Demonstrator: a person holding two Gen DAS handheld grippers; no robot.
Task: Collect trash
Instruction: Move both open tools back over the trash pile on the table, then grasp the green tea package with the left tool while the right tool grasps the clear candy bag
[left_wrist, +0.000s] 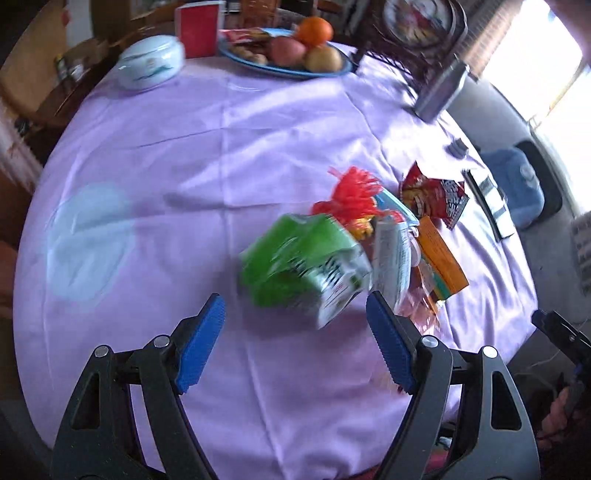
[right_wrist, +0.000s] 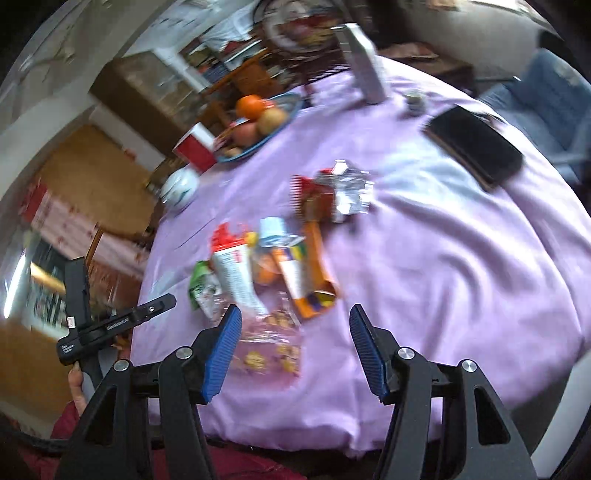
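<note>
Collection looks barely begun: the green carton (left_wrist: 306, 266), orange box (right_wrist: 314, 273) and snack wrappers (left_wrist: 436, 195) lie heaped mid-surface (left_wrist: 221, 155). Left tool (left_wrist: 295, 339) and right tool (right_wrist: 295, 350) hover spread, empty.

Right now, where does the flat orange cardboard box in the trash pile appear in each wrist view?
Left wrist view: the flat orange cardboard box lies right of centre, at the right edge of the pile.
Right wrist view: it lies near the centre, above the open right gripper.
Shared landmark: the blue fruit plate at the table's far side.
</note>
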